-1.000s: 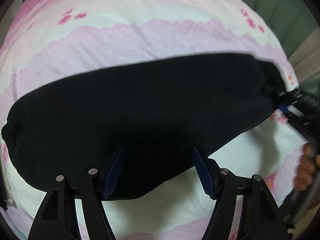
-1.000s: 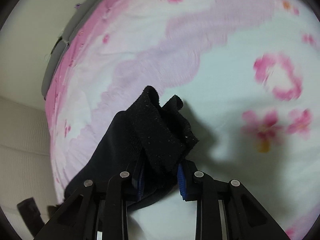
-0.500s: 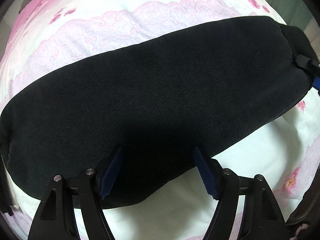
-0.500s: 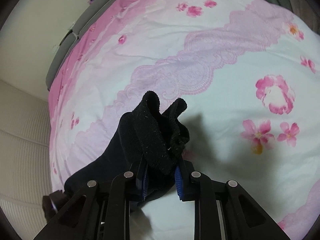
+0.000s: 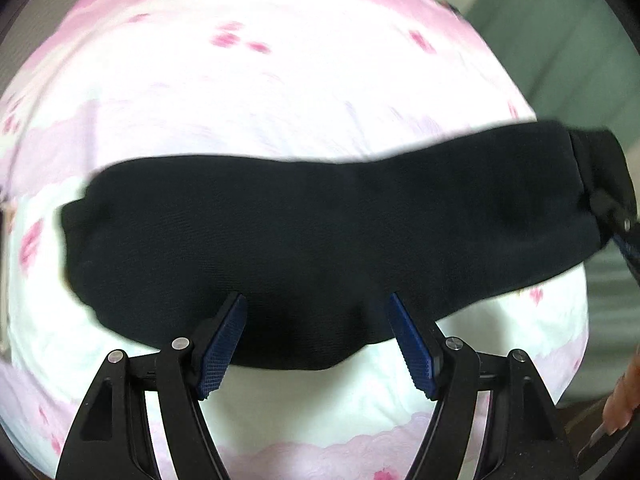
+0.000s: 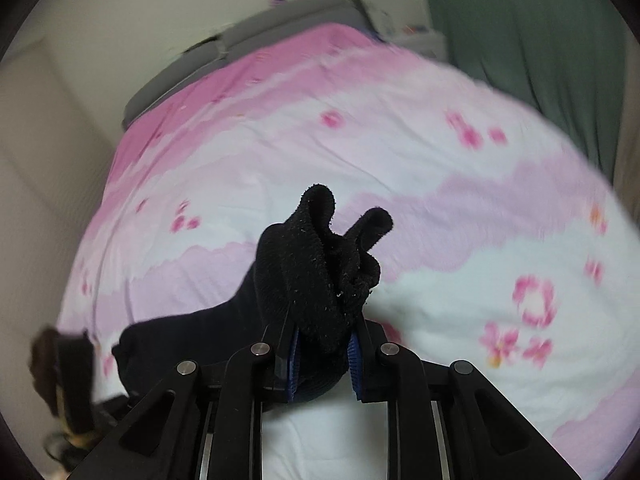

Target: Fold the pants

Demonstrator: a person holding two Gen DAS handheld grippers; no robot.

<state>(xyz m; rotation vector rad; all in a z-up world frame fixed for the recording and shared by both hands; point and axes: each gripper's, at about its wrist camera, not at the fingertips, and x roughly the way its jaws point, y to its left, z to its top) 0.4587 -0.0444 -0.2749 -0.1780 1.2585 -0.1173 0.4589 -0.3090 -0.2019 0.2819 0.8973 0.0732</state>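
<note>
The black pants (image 5: 312, 240) lie folded lengthwise in a long band across the pink and white floral bedspread (image 5: 280, 80). My left gripper (image 5: 316, 340) is open, its blue-padded fingers straddling the near edge of the pants at mid-length without gripping. My right gripper (image 6: 322, 360) is shut on the bunched end of the pants (image 6: 320, 264), which sticks up between its blue pads. In the left wrist view the right gripper (image 5: 616, 216) shows holding the pants' right end.
The bedspread (image 6: 440, 200) covers the whole bed. A grey headboard or mattress edge (image 6: 248, 44) is at the far end, with a green curtain (image 6: 540, 40) to the right and a beige wall to the left.
The right gripper has kept its hold on the pants' end and lifted it. The left view has pulled back, so the pants look smaller and farther off. The left gripper stays open.
</note>
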